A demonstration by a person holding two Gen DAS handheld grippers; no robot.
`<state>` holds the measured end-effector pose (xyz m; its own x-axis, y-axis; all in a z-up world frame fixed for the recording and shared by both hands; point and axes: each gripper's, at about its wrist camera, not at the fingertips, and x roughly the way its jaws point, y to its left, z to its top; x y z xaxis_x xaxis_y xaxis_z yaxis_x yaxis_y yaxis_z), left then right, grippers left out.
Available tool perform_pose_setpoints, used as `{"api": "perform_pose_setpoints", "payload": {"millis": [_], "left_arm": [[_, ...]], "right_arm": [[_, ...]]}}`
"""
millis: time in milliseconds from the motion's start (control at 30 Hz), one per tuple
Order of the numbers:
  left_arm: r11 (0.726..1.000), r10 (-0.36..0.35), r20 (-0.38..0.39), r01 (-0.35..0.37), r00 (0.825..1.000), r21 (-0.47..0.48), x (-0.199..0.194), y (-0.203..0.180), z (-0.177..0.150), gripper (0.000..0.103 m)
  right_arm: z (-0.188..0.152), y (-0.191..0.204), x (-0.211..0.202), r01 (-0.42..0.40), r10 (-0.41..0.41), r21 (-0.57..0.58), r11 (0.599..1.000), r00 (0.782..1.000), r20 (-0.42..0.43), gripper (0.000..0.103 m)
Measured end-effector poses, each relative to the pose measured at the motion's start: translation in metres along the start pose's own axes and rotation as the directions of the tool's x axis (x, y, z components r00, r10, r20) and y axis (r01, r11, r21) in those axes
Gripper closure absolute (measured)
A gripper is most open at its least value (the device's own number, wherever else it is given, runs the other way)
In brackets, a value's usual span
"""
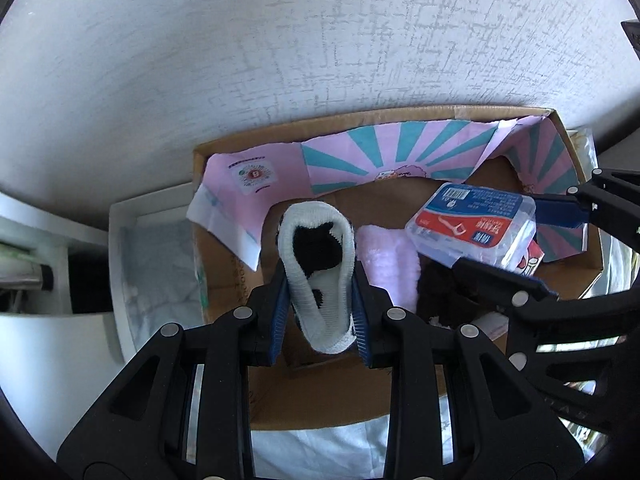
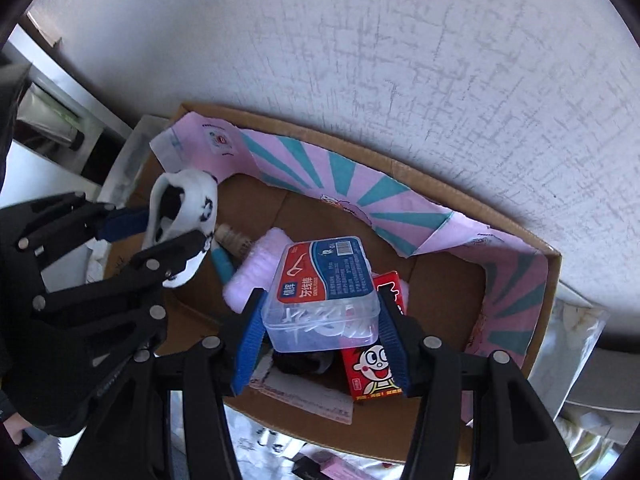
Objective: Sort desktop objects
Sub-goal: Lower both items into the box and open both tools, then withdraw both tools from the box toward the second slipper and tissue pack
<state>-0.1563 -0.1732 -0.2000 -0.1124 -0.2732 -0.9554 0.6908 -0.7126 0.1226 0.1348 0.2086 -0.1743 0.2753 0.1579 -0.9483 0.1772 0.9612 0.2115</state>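
My left gripper (image 1: 320, 296) is shut on a white sock with black patches (image 1: 316, 240), holding it over the left part of an open cardboard box (image 1: 320, 396). From the right wrist view the same sock (image 2: 192, 196) hangs in the left gripper (image 2: 160, 236) at the box's left end. My right gripper (image 2: 320, 312) is shut on a clear plastic box of floss picks (image 2: 324, 272) with a red and blue label, above the middle of the cardboard box (image 2: 440, 280). In the left wrist view the floss box (image 1: 468, 220) sits between the right gripper's fingers (image 1: 560, 208).
Pink and teal patterned paper (image 1: 380, 148) lines the box walls. Inside lie a pink fluffy cloth (image 2: 256, 268), a red cartoon carton (image 2: 372, 372), a small bottle (image 2: 230, 236) and something dark. A white tray (image 1: 120, 240) stands left of the box. A white textured wall rises behind.
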Motion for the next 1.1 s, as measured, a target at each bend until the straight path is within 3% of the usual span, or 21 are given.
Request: {"api": "perform_pose_setpoints", "payload": {"millis": [67,100,200,233,300,367,467,767,1100], "left_arm": [[1.0,0.01,-0.005,-0.01,1.0,0.015,0.001,-0.001,0.002,0.069],[1.0,0.022,-0.006,-0.022,1.0,0.02,0.001,-0.001,0.003,0.059],[0.991,0.124,0.009,-0.124,0.992,0.051,-0.001,0.001,0.005,0.016],[0.988,0.145,0.013,-0.145,0.989,0.055,-0.002,0.003,0.005,0.007],[0.988,0.146,0.029,-0.147,0.989,0.05,-0.006,0.007,0.004,0.0],[0.997,0.072,0.038,-0.073,0.997,0.034,-0.012,0.013,0.003,0.0],[1.0,-0.017,0.029,0.017,0.999,0.008,-0.019,0.021,0.003,0.0],[0.999,-0.044,0.135,0.045,0.99,-0.006,-0.061,0.018,0.003,0.0],[0.988,-0.145,0.236,0.155,0.961,-0.027,-0.117,0.007,-0.014,0.0]], "right_arm": [[0.001,0.0,0.0,0.003,-0.003,-0.012,1.0,1.0,-0.005,0.053],[0.001,-0.001,0.0,0.011,-0.011,-0.019,1.0,1.0,-0.007,0.052],[0.001,-0.003,0.003,0.027,-0.028,-0.027,0.999,0.999,-0.032,0.051],[0.0,-0.006,0.004,0.036,-0.038,-0.03,0.999,0.998,-0.048,0.047],[-0.004,-0.009,0.004,0.046,-0.048,-0.035,0.998,0.996,-0.07,0.017],[-0.007,-0.013,-0.002,0.031,-0.033,-0.051,0.998,0.999,-0.042,0.0],[-0.011,-0.021,-0.013,0.016,-0.017,-0.021,1.0,1.0,-0.022,0.0],[-0.022,-0.035,-0.046,0.026,-0.028,0.041,0.999,0.999,0.041,0.0],[-0.041,-0.035,-0.072,-0.011,0.003,0.068,0.998,0.994,0.106,0.0]]}}
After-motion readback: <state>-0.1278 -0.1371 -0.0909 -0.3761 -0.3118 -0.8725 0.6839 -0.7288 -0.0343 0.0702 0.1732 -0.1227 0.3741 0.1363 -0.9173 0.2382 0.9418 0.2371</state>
